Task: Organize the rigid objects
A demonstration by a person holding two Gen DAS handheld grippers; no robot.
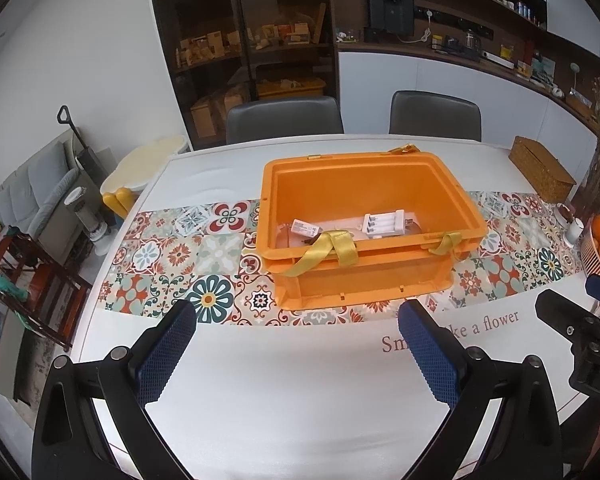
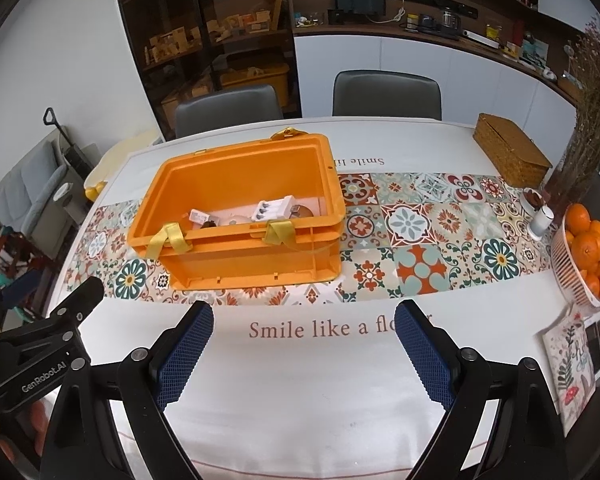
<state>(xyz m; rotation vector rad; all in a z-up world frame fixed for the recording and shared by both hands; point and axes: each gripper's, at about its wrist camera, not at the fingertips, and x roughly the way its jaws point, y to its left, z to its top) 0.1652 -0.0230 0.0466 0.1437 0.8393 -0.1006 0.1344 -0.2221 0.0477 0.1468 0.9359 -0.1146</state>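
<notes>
Both grippers hang over the white tablecloth (image 2: 300, 400) on the near side of the table, and right ahead sits the orange plastic crate (image 1: 364, 276), squarely on the patterned tile runner (image 2: 420, 240). Inside it, on the floor of the crate, a white battery charger (image 1: 384, 224) lies flat, a small white boxed item (image 1: 306, 227) sits to its left, and from the right wrist view a couple of round, coin-like pieces show beside the charger, too small to name. Yellow ribbon straps (image 1: 336, 246) drape over the near rim.

No loose object shows on the bare cloth between the grippers and the crate, so the sorting looks close to finished, or the next piece lies out of view. If the crate itself is to be handled, my read is to come in from both short sides at once, level, pads on the rim lip instead of the ribbons, which would slip. Keep clear of the basket of oranges (image 2: 588, 248) and the small white cup (image 2: 540, 220) off to the right.

Left gripper (image 1: 298, 326): jaws spread wide, blue textured pads (image 1: 168, 344) well apart, nothing between them, touching nothing. Right gripper (image 2: 304, 330): the same story, wide apart and empty, hovering above the printed "Smile like a flower" lettering (image 2: 308, 329)
</notes>
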